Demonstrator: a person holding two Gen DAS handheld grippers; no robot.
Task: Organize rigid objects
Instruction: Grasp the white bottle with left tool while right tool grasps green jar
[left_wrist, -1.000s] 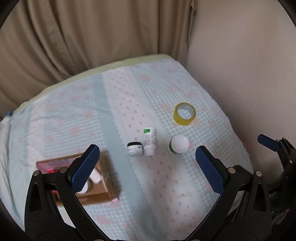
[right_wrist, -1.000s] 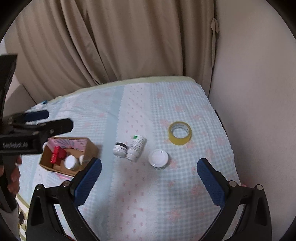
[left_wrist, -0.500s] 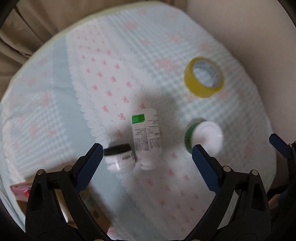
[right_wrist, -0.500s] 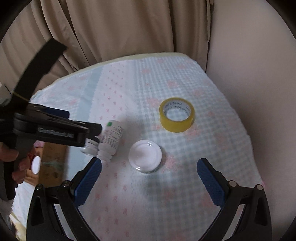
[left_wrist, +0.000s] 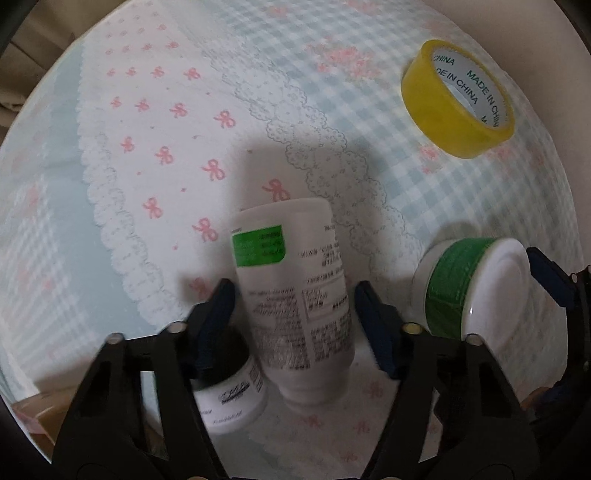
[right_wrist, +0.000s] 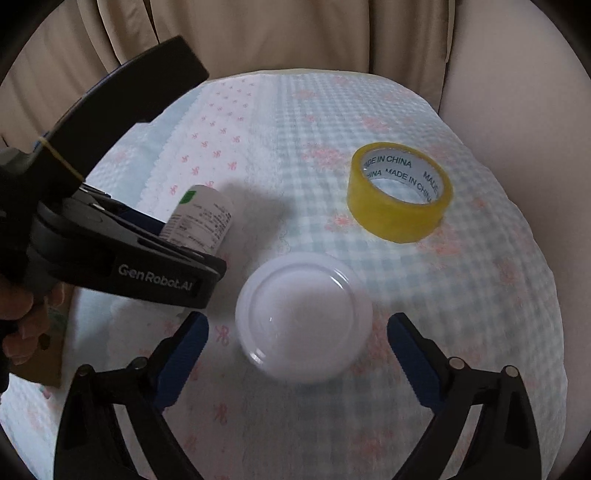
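Observation:
A white bottle with a green label (left_wrist: 291, 295) lies on the patterned cloth, and it also shows in the right wrist view (right_wrist: 201, 218). My left gripper (left_wrist: 293, 321) straddles it, jaws narrowed close to its sides with small gaps. A small black-lidded jar (left_wrist: 229, 384) sits just left of the bottle. A white-lidded, green-banded jar (left_wrist: 476, 291) stands to the right. My right gripper (right_wrist: 297, 347) is open around that jar's white lid (right_wrist: 303, 317) without touching it. A yellow tape roll (right_wrist: 400, 192) lies beyond, and it also shows in the left wrist view (left_wrist: 458, 99).
A cardboard box corner (left_wrist: 33, 417) shows at the lower left. The round table's edge (right_wrist: 424, 99) meets a beige wall on the right and curtains (right_wrist: 258, 33) behind.
Both grippers have come down and forward. The left now straddles the bottle with narrower jaws. The right now brackets the white-lidded jar.

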